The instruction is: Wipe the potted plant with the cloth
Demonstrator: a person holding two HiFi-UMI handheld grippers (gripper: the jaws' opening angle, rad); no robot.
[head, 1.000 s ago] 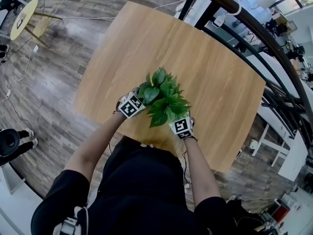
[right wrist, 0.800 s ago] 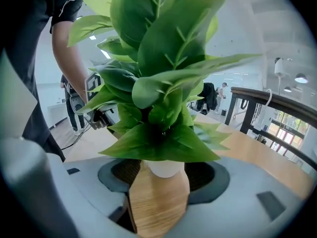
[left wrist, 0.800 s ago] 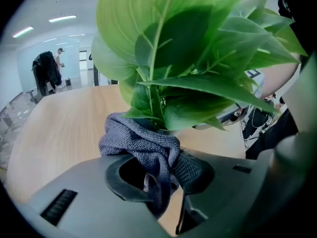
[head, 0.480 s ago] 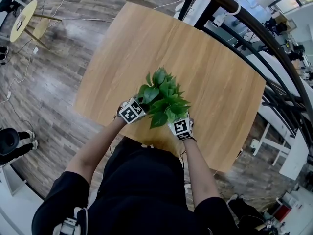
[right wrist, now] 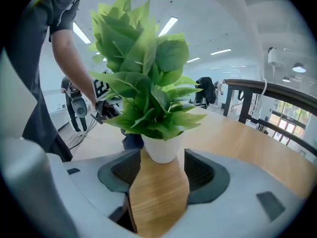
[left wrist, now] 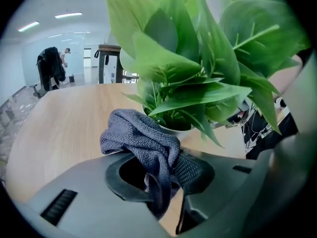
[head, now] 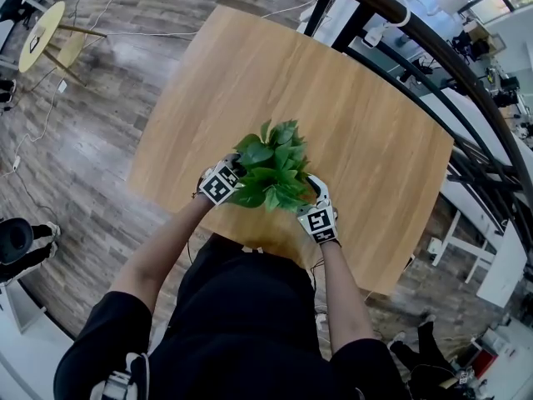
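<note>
free: table (head: 250,73) open beyond potted plant (head: 271,173) | obstacles: its leaves (head: 254,152) spread wide — railing (head: 379,0) along far-right edge

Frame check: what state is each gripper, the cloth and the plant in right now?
left gripper: shut on the grey cloth.
grey cloth: bunched up, close to the pot; contact unclear.
right gripper: open and empty, with the pot just ahead of its gap.
potted plant: upright on the wooden table.
</note>
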